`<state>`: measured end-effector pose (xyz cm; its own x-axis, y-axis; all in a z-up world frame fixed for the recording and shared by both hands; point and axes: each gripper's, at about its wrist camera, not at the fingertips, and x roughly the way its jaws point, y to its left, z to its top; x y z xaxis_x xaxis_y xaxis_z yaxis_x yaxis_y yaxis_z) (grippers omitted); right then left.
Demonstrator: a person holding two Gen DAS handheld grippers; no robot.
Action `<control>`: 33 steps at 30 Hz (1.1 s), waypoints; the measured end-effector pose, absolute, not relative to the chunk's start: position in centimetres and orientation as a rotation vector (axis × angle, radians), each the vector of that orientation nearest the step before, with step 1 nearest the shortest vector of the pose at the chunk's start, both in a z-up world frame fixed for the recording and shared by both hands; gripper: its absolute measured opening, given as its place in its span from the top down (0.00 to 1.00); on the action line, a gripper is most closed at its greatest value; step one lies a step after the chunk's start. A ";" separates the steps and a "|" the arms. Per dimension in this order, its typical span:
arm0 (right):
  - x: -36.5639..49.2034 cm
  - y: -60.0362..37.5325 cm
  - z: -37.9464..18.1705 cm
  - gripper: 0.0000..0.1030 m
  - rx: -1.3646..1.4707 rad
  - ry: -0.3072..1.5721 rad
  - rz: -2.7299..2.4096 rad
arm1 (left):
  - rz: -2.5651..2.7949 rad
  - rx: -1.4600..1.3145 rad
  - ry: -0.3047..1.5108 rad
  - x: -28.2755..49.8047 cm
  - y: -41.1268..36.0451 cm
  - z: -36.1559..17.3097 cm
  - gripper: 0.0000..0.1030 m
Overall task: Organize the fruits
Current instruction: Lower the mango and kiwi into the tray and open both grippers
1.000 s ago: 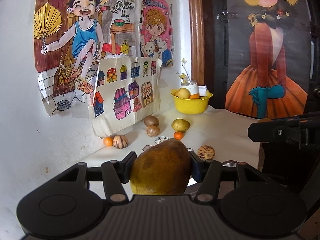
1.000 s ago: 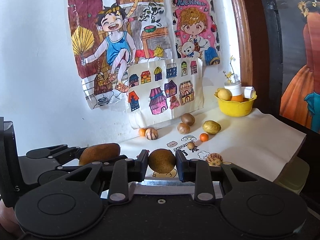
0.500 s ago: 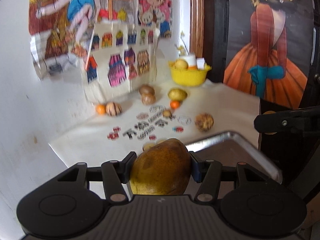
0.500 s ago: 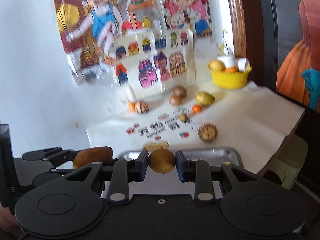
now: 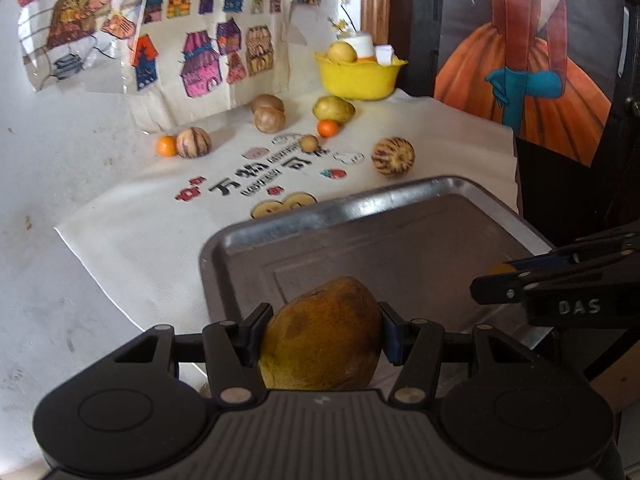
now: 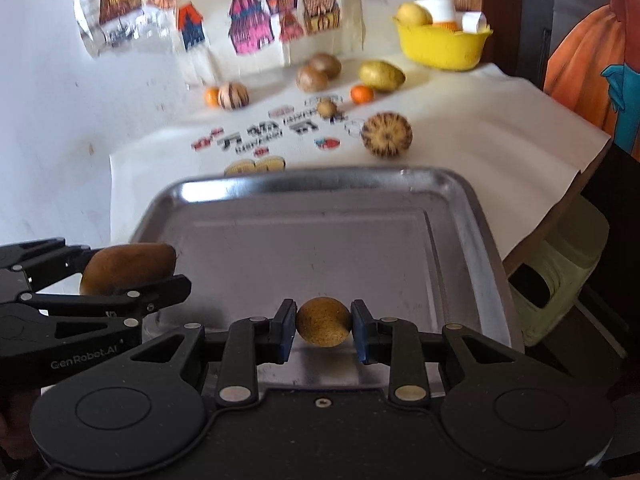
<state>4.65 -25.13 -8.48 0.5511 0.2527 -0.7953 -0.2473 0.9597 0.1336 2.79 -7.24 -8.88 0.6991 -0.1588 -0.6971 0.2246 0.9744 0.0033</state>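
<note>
Both grippers hang over the empty metal tray (image 6: 460, 200), left gripper (image 5: 322, 334) clamping a mango (image 5: 322, 332), right gripper (image 6: 323, 330) pinching a small brown fruit (image 6: 324, 322); next, I'd say, lower and release.

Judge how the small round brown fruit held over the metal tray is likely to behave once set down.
The small round fruit looks nearly spherical, so it will probably roll on the smooth, flat tray. The tray's raised rim should stop it. It seems firm: the right gripper leaves no visible dent.
</note>
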 end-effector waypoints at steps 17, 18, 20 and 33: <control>4.9 -24.7 -9.4 0.69 -0.021 0.997 0.293 | -0.228 0.120 0.834 3.2 -8.1 -10.8 0.42; 4.9 -24.7 -9.4 0.69 -0.022 0.998 0.293 | -0.228 0.121 0.834 3.2 -8.1 -10.8 0.41; 4.9 -24.7 -9.3 0.68 -0.020 0.999 0.292 | -0.229 0.121 0.833 3.2 -8.1 -10.8 0.41; 5.1 -25.0 -8.9 0.65 0.015 0.990 0.287 | -0.218 0.121 0.824 3.2 -8.0 -10.7 0.32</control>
